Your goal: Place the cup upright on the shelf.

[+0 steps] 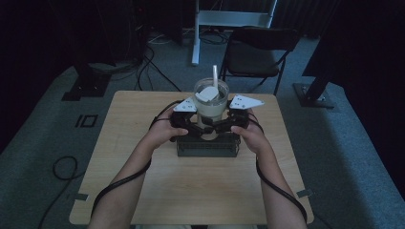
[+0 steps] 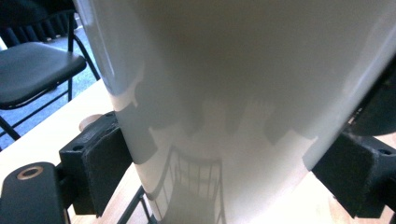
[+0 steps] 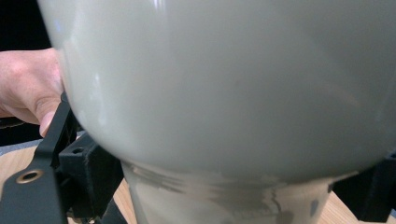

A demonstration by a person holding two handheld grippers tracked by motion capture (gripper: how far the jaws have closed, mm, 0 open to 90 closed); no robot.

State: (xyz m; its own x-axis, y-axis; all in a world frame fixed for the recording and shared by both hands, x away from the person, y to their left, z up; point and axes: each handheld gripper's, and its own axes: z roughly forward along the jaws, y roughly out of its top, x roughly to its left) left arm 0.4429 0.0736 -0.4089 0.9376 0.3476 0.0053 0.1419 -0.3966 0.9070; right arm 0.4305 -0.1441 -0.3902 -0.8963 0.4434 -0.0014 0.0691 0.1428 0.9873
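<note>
Pale wood table (image 1: 143,191), seen from the high view with one white tumbler (image 1: 210,102) standing toward its far middle, a clear lid and one white straw (image 1: 215,76) on top. Two grippers meet at its lower body: left gripper (image 1: 195,125) from the left, right gripper (image 1: 224,125) from the right, each topped by a grey three-cornered plate and held by one hand, left hand (image 1: 161,135) and right hand (image 1: 251,136). One dark wire rack (image 1: 207,145) sits just near of the tumbler, between the hands. One black folding chair (image 1: 255,55) stands beyond the far edge on grey carpet.

The left gripper view adds what the high view cannot: the tumbler (image 2: 233,93) sits between the two black padded jaws, both pads pressed on its tapered glossy wall, so the left gripper (image 2: 219,172) is clamped on it at a medium spread. The rack's reflection shows on the wall; the chair (image 2: 32,70) shows at far left.

The right gripper view shows the tumbler (image 3: 224,84) from below its wider upper body, with the narrower base down between the jaws. The right gripper (image 3: 229,191) has its jaws on either side of that base, close in; contact looks likely at the left pad but I cannot tell for certain. The other hand (image 3: 28,88) shows at left
</note>
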